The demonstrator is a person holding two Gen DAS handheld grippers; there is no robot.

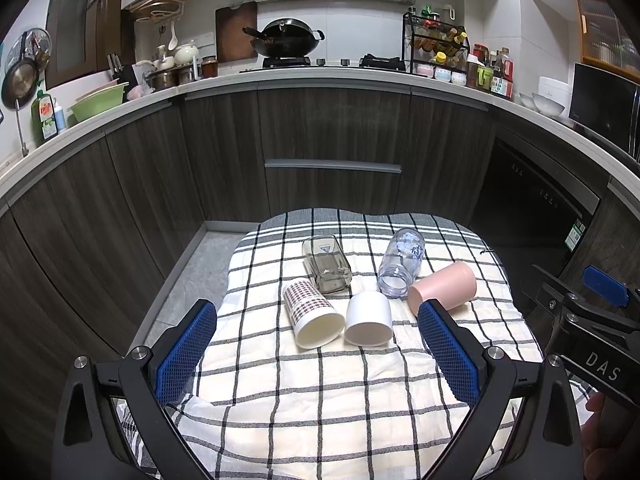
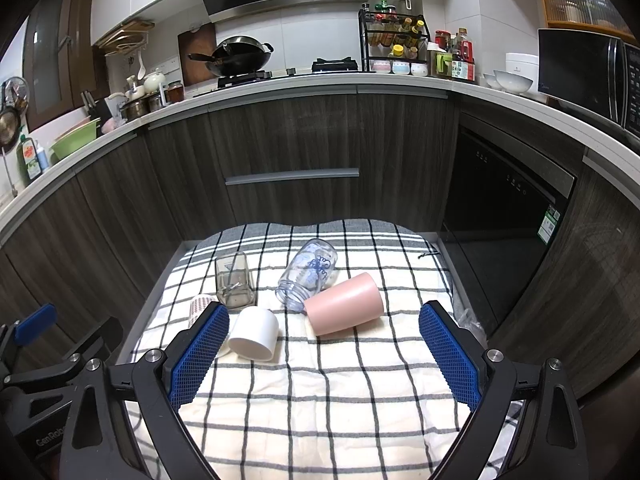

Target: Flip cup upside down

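Left gripper (image 1: 316,340) and right gripper (image 2: 324,338): jaws spread wide, holding nothing, above checked white-and-black cloth (image 1: 320,400). Five vessels lying on sides at frame centre: patterned paper cup (image 1: 312,318), white cup (image 1: 368,318), pink plastic cup (image 1: 444,286), smoky square glass (image 1: 326,264), clear printed jar (image 1: 400,262). Bare cloth across lower frame.

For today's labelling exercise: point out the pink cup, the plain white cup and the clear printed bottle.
pink cup (image 2: 344,304): right wrist view, on its side wall.
plain white cup (image 1: 369,312): left wrist view, on its side wall.
clear printed bottle (image 1: 402,258): left wrist view, mid-body.
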